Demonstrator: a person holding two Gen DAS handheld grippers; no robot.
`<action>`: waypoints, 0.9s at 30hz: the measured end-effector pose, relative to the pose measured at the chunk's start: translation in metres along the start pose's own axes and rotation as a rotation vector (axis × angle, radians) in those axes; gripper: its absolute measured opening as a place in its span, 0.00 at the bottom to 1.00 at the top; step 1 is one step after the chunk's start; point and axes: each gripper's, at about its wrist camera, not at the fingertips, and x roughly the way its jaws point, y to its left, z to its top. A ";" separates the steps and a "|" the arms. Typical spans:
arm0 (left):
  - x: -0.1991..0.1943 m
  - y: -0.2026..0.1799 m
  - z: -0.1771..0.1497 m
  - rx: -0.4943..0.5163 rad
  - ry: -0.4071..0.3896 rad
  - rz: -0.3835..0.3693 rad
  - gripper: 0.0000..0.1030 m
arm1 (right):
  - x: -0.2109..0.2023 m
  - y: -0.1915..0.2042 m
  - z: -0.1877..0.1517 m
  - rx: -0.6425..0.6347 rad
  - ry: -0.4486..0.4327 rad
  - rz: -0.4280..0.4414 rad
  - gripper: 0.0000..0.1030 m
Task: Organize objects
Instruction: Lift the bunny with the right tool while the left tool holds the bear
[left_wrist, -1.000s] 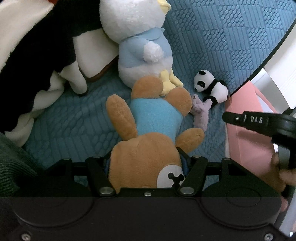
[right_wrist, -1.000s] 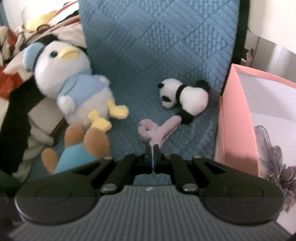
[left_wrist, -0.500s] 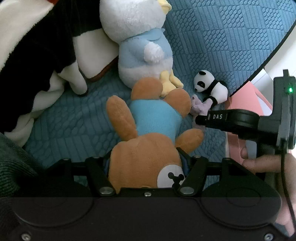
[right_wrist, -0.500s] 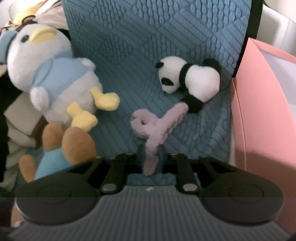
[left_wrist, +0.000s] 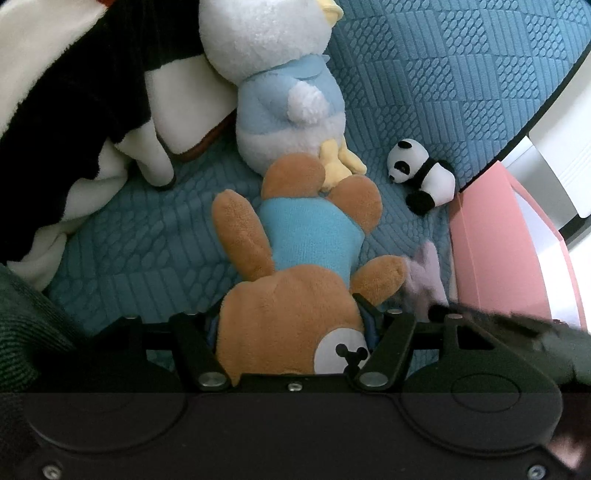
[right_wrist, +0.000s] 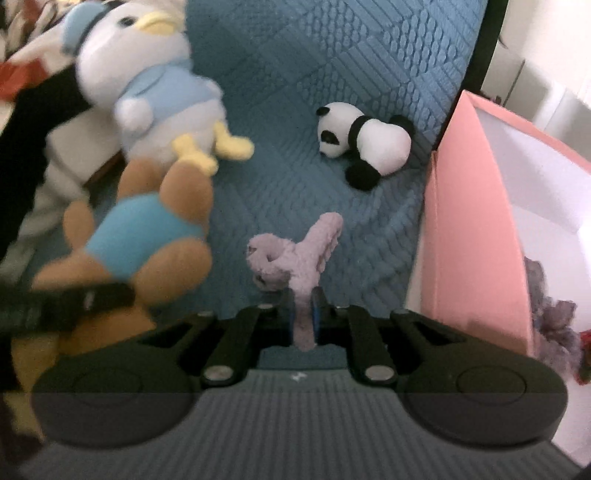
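Observation:
My left gripper (left_wrist: 290, 319) is shut on the head of a brown bear in a blue shirt (left_wrist: 303, 236), which lies on the blue quilted cushion (left_wrist: 443, 74). Against the bear's feet rests a white duck plush in a light blue top (left_wrist: 280, 96). My right gripper (right_wrist: 303, 314) is closing its jaws, and its pads pinch a limb of the lilac plush toy (right_wrist: 291, 254). That toy (left_wrist: 424, 277) sits beside the bear's arm, with the right gripper a dark blur (left_wrist: 517, 325) just below it. A small panda (right_wrist: 365, 144) lies apart, near the cushion's right edge.
An open pink box (right_wrist: 469, 221) stands against the cushion's right side, with purple plush items (right_wrist: 554, 314) inside. A large black-and-white plush (left_wrist: 74, 110) fills the left. Dark green fabric (left_wrist: 22, 314) lies at the lower left.
The right gripper came in over the lilac toy, closed on it and drew it away from the panda toward the bear's arm. The left gripper and the bear stayed put.

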 end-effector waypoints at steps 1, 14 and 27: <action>0.000 0.000 0.000 0.001 0.000 0.000 0.63 | -0.005 0.001 -0.006 -0.003 0.001 -0.003 0.12; 0.001 -0.001 -0.001 0.015 0.000 0.004 0.63 | -0.018 -0.003 -0.034 0.093 0.009 0.081 0.51; 0.000 -0.002 -0.002 0.019 0.002 0.000 0.62 | 0.009 0.005 -0.022 0.116 -0.009 0.059 0.42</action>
